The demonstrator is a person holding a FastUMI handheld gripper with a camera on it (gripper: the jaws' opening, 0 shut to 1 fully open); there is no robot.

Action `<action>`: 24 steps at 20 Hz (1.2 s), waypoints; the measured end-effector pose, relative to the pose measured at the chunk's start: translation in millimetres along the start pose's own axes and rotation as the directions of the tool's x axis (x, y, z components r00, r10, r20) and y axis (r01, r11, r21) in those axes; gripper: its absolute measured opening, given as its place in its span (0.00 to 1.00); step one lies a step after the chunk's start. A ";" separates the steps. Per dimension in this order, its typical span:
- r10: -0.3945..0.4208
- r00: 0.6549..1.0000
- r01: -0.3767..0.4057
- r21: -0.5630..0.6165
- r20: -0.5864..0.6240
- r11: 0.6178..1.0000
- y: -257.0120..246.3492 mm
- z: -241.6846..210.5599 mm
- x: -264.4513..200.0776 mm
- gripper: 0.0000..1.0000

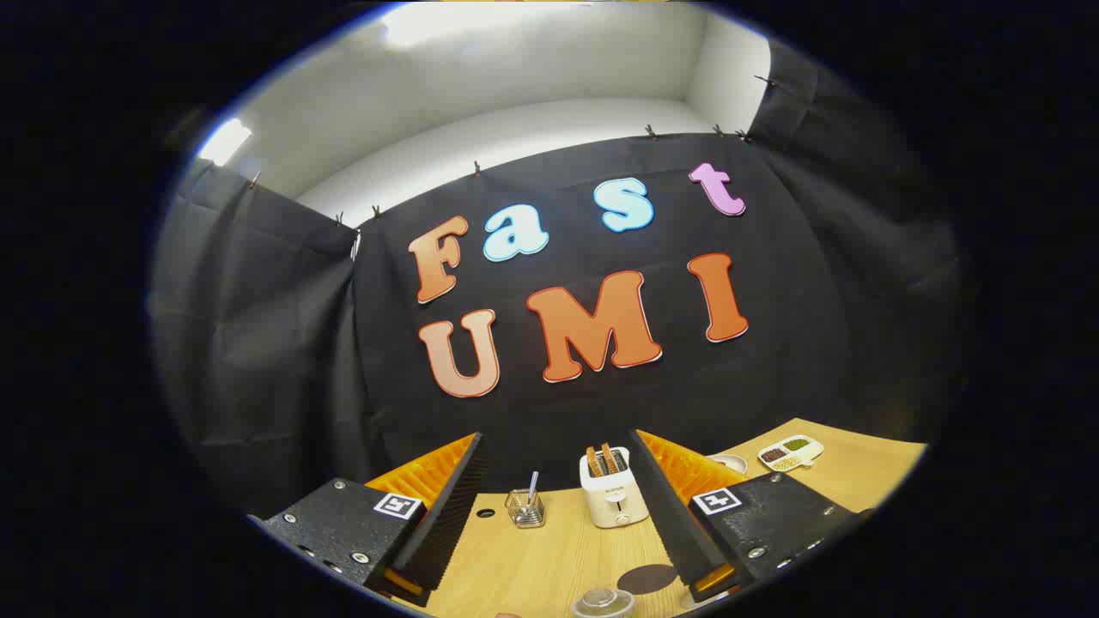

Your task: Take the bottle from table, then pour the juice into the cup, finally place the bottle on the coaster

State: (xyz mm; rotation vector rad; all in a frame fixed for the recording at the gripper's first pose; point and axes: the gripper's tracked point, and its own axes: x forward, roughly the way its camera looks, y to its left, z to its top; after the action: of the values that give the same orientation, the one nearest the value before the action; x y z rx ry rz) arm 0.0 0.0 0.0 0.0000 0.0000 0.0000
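The gripper (558, 575) is spread wide, holding nothing. Nearest, between the fingers, is a clear round top (604, 602), likely the bottle or cup; I cannot tell which. Just beyond lies the dark coaster (647, 578) on the table (532, 566). Farther stand a wire holder (525, 508), left, and a toaster (611, 492). Far right, a dish (790, 452).

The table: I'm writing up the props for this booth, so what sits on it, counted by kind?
Toaster: 1
Wire holder with a stick in it: 1
Divided snack dish: 1
Dark round coaster: 1
Clear lidded cup: 1
White bowl, half hidden by a finger: 1
Total: 6

The gripper is open, holding nothing.
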 end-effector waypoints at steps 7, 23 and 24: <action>-0.031 0.999 0.032 -0.014 0.040 0.999 -11.9 3.9 -9.7 0.98; -0.119 0.991 0.098 -0.266 -0.062 0.959 -3.6 -40.6 -35.3 0.98; -0.132 0.989 0.106 -0.305 -0.067 0.946 -4.6 -47.1 -37.7 0.98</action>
State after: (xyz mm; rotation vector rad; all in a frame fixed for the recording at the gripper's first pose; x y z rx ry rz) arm -37.7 -4.6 -47.1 -0.3060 0.0866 -0.1212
